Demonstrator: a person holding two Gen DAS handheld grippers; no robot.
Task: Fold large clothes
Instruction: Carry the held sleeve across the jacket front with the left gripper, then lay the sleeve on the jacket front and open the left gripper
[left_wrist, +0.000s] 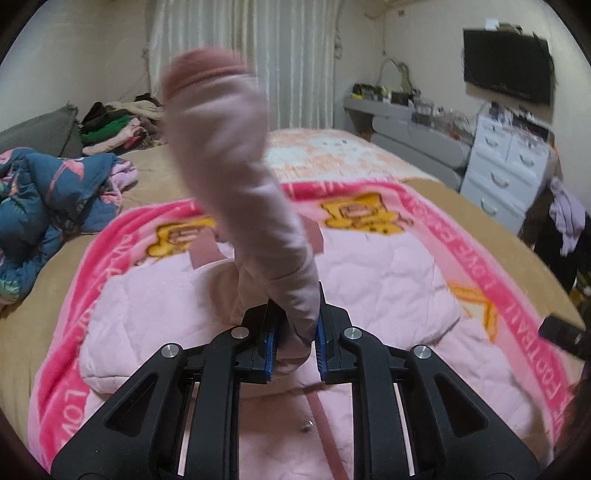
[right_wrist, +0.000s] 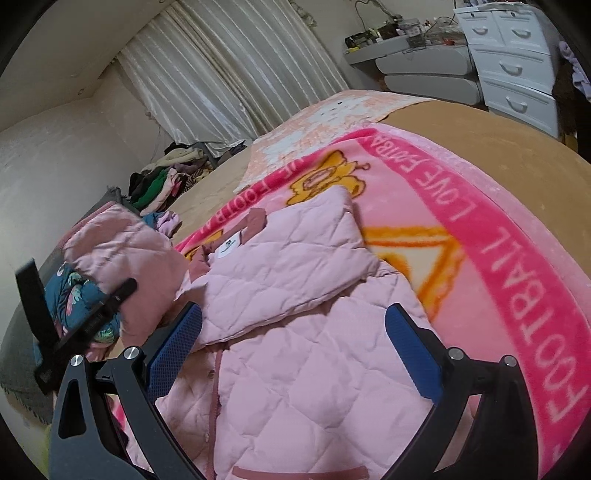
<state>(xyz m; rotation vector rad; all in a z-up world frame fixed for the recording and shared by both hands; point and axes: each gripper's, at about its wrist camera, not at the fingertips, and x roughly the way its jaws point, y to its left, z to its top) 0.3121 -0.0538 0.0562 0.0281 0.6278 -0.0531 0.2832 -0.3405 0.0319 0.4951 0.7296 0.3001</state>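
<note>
My left gripper (left_wrist: 294, 339) is clenched on a sleeve (left_wrist: 236, 192) of the pink quilted jacket (right_wrist: 295, 332), holding it raised above the garment, its cuff blurred. My right gripper (right_wrist: 291, 350) hangs released, jaws wide apart over the jacket, whose other sleeve already lies folded across its chest. The jacket rests on a pink blanket (right_wrist: 517, 295) spread over the bed (right_wrist: 498, 140). Beyond, a clothes pile (left_wrist: 114, 129), curtains (left_wrist: 258, 55) and white drawers (left_wrist: 506, 162).

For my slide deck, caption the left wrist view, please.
Left tool lifts a pink jacket sleeve above the blanket.
</note>
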